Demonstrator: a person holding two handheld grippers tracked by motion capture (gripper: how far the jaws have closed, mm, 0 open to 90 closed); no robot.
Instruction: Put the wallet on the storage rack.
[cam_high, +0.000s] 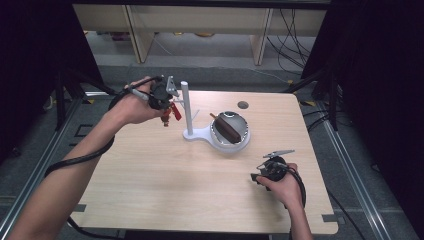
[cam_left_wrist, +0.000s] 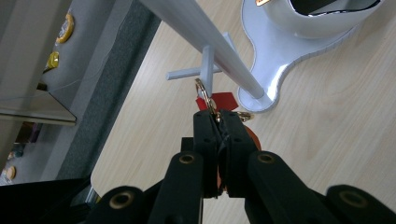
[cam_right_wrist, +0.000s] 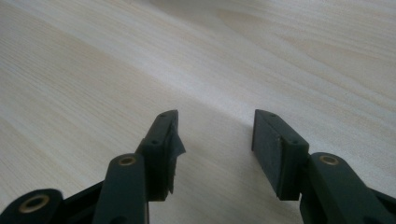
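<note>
The left gripper (cam_left_wrist: 218, 116) has its jaws pressed together on a keychain (cam_left_wrist: 210, 103) with a gold ring and a red tag. In the high view this gripper (cam_high: 167, 111) is raised above the far left part of the table (cam_high: 165, 185), and the red parts of the keychain (cam_high: 171, 113) hang under it. The keychain is very near the white stand (cam_high: 186, 107), just beside its upright pole. In the left gripper view a small peg (cam_left_wrist: 207, 70) sticks out from the pole, and the gold ring is right next to this peg; I cannot tell if they touch. The pole and its cross pegs are directly in front of the jaws.

The stand has a flat white base, and a shiny bowl (cam_high: 240, 134) sits on its wider end. Inside the bowl lies a dark brown stick-shaped thing (cam_high: 226, 128).

The right gripper (cam_right_wrist: 215, 135) rests low near the right front corner of the table, well apart from the stand. Its jaws are partly open with nothing between them, only bare wood under them.
</note>
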